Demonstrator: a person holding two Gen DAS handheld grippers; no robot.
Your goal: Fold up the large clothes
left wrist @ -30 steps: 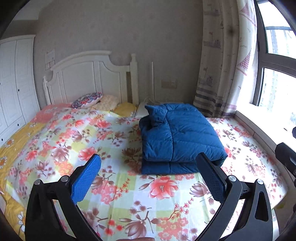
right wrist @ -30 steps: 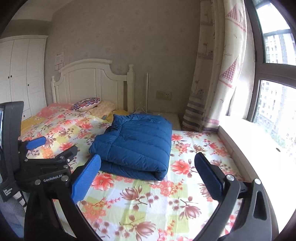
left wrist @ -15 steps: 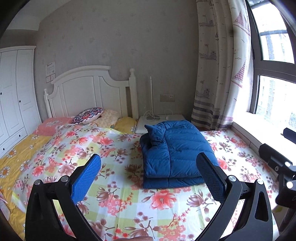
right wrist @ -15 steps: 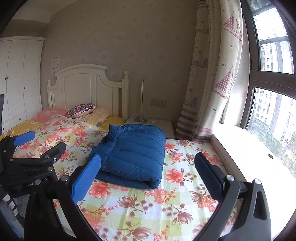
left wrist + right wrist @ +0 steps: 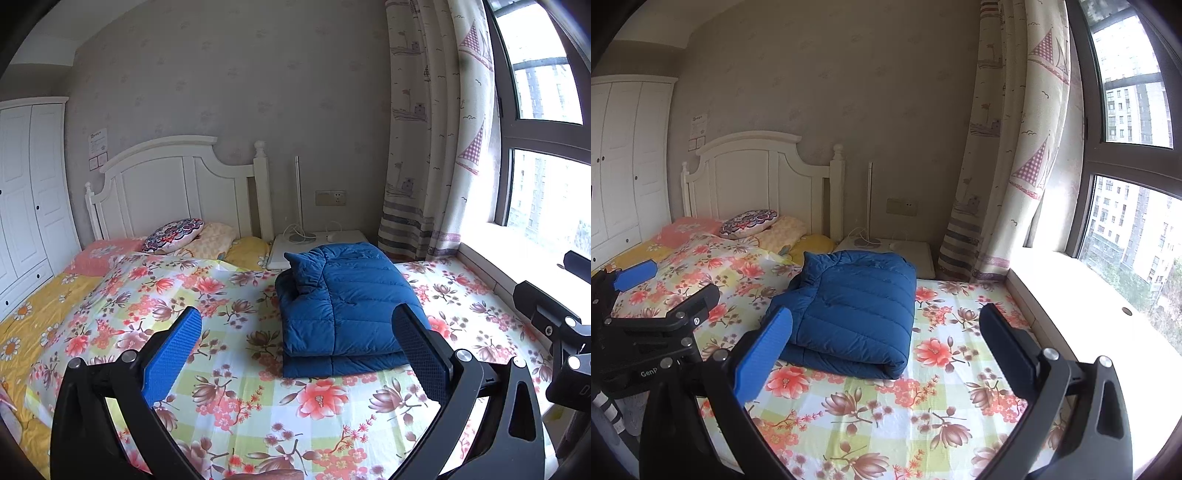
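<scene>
Bed with a flowered sheet fills the lower half of both views; a white headboard stands at its far end, with a white wardrobe on the left and one sailboat-print curtain beside the window on the right. One blue quilted jacket, folded into a thick rectangular bundle, lies on the sheet toward the window side, its doubled edge facing the cameras. Left gripper is held above the near part of the bed, jaws spread wide and empty, the jacket lying ahead of it and apart from both fingers, nearer the right-hand one. Right gripper is likewise spread and empty; in its view the jacket lies ahead, closer to its left finger and not touched. Two grippers in all, each with one blue-padded finger and one dark one. Three pillows lie at the headboard. One white bedside table carries a slim lamp. One wall socket. Legible writing: "GenP", cut off, on the left gripper body seen from the right wrist; a wall notice is too small to read.
</scene>
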